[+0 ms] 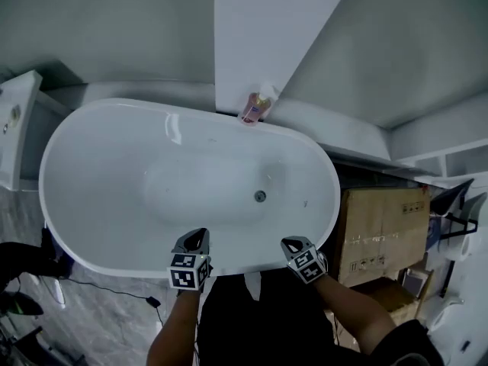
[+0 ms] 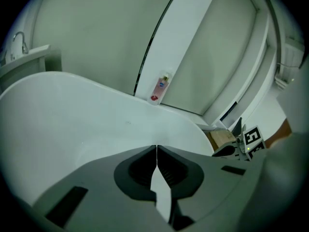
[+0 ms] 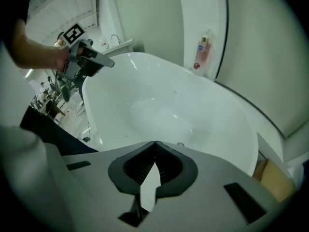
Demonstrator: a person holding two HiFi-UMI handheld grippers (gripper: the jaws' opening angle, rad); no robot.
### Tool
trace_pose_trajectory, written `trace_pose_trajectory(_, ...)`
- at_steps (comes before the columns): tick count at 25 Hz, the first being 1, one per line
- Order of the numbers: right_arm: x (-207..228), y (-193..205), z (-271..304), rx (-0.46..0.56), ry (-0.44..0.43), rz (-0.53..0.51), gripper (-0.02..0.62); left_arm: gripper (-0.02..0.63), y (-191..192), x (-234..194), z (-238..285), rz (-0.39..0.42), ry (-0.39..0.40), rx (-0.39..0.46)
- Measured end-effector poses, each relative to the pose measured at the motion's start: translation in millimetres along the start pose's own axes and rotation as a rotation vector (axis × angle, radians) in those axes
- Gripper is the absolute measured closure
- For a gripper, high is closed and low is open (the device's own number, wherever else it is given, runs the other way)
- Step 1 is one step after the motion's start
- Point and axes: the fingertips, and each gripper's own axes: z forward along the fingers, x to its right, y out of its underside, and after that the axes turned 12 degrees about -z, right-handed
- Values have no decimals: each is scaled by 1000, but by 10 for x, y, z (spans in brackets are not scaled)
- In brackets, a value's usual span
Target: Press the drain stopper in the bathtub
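We find the drain stopper (image 1: pixel 260 196) in the floor of the bathtub (image 1: pixel 61 151), right of its middle. A bottle (image 1: pixel 258 105) stands at the far rim. A cardboard box (image 1: pixel 381 235) sits right of the bathtub and a sink (image 1: pixel 15 120) left of it. Our left tool (image 1: pixel 197 236) and right tool (image 1: pixel 287 243) hang side by side over the near rim.

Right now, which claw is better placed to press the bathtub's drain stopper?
Right, likely. The right claw is nearer the drain stopper than the left claw, and the right gripper view shows the stopper just beyond its shut tips.
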Motion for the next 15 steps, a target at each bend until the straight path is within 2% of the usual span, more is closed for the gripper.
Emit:
trace_pose_trajectory(5, 53, -570, -548, 146, 96, 106, 581, 586, -298, 385, -507, 64, 36, 62)
trace_pose_trajectory(9, 59, -1106, -972, 290, 146, 112, 581, 586, -503, 699, -809, 102, 72, 106)
trace_pose_trajectory(15, 74, -1724, -1685, 496, 202, 177, 581, 586, -884, 1160, -1186, 168, 137, 183)
